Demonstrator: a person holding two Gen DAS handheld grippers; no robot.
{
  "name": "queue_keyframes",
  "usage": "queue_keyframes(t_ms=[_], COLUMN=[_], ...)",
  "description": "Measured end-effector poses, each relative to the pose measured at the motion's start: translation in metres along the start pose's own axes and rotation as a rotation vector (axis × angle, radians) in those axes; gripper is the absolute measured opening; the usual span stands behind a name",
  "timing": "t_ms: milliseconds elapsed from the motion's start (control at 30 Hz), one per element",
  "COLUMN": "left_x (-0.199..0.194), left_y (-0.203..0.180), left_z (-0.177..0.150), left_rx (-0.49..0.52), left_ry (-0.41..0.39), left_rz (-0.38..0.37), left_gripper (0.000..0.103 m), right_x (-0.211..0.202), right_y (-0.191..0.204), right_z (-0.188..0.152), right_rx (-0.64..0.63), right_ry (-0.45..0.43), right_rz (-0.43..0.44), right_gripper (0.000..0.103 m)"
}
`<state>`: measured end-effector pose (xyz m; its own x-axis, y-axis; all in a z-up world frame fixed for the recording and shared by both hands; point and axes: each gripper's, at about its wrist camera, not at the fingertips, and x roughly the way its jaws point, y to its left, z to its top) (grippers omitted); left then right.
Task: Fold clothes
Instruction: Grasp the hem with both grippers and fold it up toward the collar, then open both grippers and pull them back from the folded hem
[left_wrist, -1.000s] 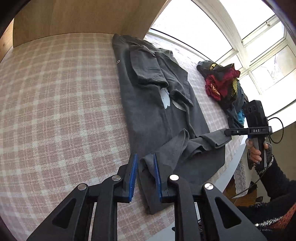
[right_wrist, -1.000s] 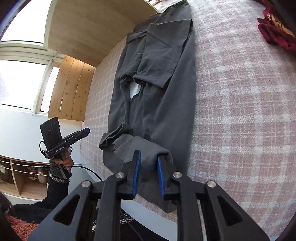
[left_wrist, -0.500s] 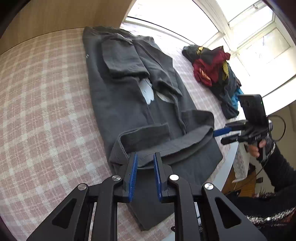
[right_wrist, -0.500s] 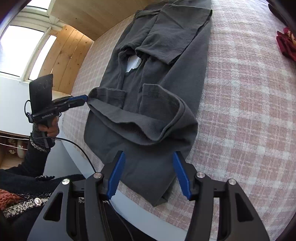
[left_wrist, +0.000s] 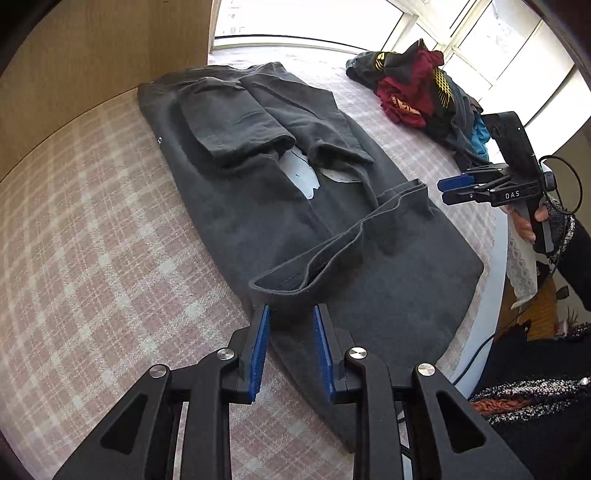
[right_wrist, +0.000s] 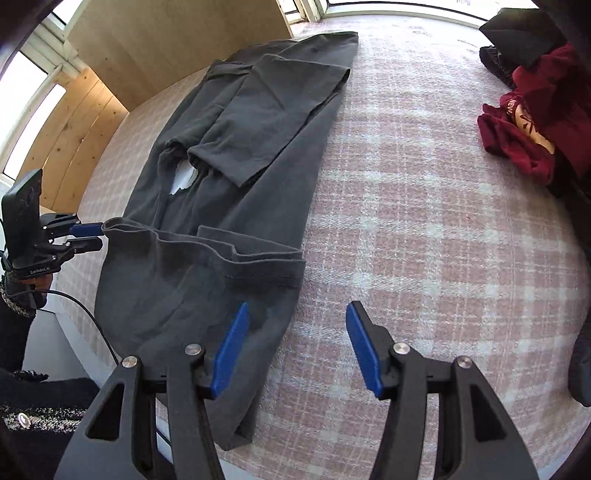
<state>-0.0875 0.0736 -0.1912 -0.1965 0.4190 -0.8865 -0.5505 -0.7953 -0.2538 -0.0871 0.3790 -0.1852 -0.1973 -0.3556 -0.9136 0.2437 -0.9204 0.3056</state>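
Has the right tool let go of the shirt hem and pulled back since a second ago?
Yes. The right tool now stands open and empty, back toward the near table edge, while the grey shirt's hem lies folded over, farther up the plaid tablecloth.

Bright daylight from blown-out windows (left_wrist: 461, 33) behind the tabletop (left_wrist: 92, 221); sharp focus, strong fisheye bending and dark corners.

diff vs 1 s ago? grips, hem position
Both grippers let go: the left gripper and right gripper, shut on the grey T-shirt's bottom hem a second ago, now stand open just behind it. The hem was carried up and now lies folded over the body. Folded sleeves and the clothes pile are unchanged.
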Motion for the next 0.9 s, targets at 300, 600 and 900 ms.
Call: queue_keyframes(t_ms=[300, 600, 900], left_x=[0.022, 0.021, 0.011], left_y=[0.004, 0.001, -0.008], left_z=[0.015, 0.011, 0.011], left_rx=[0.071, 0.093, 0.11], left_ry=[0.047, 0.032, -0.002], left_rz=[0.042, 0.004, 0.001], left_gripper=[0.028, 0.008, 0.006], right_x=[0.021, 0.022, 0.017], right_y=[0.003, 0.006, 0.021], right_z=[0.018, 0.011, 0.009], right_rx=[-0.04, -0.084, -0.172], right_ry=[0.015, 0.009, -0.005], right_rz=[0.047, 0.117, 0.089], right_gripper=[0.054, 0.031, 0.014])
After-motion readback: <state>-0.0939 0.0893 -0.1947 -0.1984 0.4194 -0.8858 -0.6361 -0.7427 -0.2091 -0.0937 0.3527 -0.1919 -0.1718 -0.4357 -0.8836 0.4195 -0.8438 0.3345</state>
